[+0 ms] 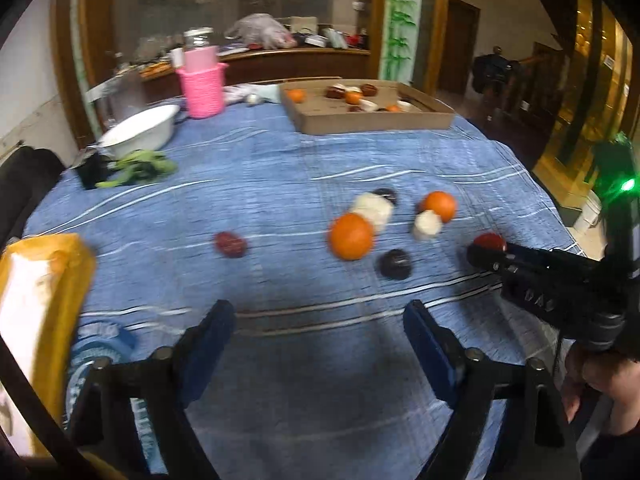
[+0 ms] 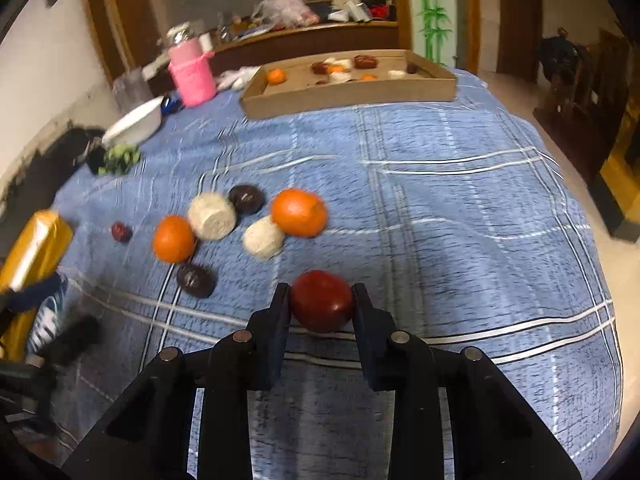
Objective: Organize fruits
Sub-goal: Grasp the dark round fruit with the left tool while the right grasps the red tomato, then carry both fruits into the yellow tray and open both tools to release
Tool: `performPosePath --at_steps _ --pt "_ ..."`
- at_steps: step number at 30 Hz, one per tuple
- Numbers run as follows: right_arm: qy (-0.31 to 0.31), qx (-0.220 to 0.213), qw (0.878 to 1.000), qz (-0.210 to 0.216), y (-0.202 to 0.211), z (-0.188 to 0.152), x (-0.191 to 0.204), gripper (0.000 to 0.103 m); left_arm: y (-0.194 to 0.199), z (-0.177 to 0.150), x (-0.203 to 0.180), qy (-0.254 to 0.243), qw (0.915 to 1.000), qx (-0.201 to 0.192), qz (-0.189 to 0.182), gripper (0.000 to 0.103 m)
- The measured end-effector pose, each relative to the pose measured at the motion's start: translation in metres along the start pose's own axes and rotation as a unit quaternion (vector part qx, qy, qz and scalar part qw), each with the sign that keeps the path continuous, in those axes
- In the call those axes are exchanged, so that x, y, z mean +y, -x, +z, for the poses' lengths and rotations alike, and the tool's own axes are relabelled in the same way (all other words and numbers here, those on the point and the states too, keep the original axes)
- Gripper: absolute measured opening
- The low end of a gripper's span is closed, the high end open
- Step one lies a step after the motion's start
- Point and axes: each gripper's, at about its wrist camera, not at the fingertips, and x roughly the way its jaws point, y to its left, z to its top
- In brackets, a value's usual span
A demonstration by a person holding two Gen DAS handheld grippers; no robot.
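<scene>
Your right gripper (image 2: 322, 300) is clamped on the red fruit (image 2: 322, 302), pads squeezing both sides, low over the blue cloth (image 2: 460, 208). Probably headed for the box (image 2: 352, 94), since sorted fruit already sits there. Your left gripper (image 1: 320, 320) hangs spread and empty, near the orange (image 1: 351, 236).

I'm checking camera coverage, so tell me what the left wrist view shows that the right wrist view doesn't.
Left wrist only: the open, empty left claw, and the right claw from the side with the hand holding it.

Right wrist only: the right claw shut on the red fruit, seen up close.

Both: the loose oranges on the blue cloth, the cardboard tray, the pink basket.
</scene>
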Motion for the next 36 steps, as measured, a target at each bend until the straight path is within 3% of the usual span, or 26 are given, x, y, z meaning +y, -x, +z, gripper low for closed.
performPosePath --at_steps 7,9,10,11,12,16,23,36 --pt "-0.068 -0.032 0.997 0.02 0.016 0.007 -0.038 0.029 -0.038 0.011 -0.039 0.005 0.9993 0.032 -0.017 0.069" --pt "-0.066 -0.032 0.997 0.03 0.016 0.009 -0.037 0.029 -0.047 0.015 -0.045 0.007 0.9993 0.037 -0.008 0.059" --pt "-0.064 -0.033 0.997 0.033 0.017 0.01 -0.036 0.029 -0.052 0.016 -0.048 0.004 0.9991 0.043 0.003 0.049" --pt "-0.063 -0.034 0.997 0.036 0.017 0.011 -0.034 0.029 -0.052 0.017 -0.05 -0.005 0.9992 0.034 0.019 0.029" --pt "-0.063 -0.035 0.997 0.039 0.017 0.012 -0.033 0.029 -0.052 0.019 -0.051 -0.003 0.9994 0.034 0.01 0.024" --pt "-0.063 -0.036 0.996 0.044 0.018 0.013 -0.031 0.029 -0.045 0.014 -0.045 -0.007 0.9993 0.037 0.001 0.023" --pt "-0.039 -0.028 0.998 0.032 0.014 0.01 -0.017 0.029 -0.005 -0.01 0.0 0.026 0.999 0.027 -0.024 0.023" --pt "0.038 -0.012 0.999 0.019 0.048 -0.031 0.06 0.029 0.042 -0.035 0.063 0.068 0.9975 0.007 0.021 0.023"
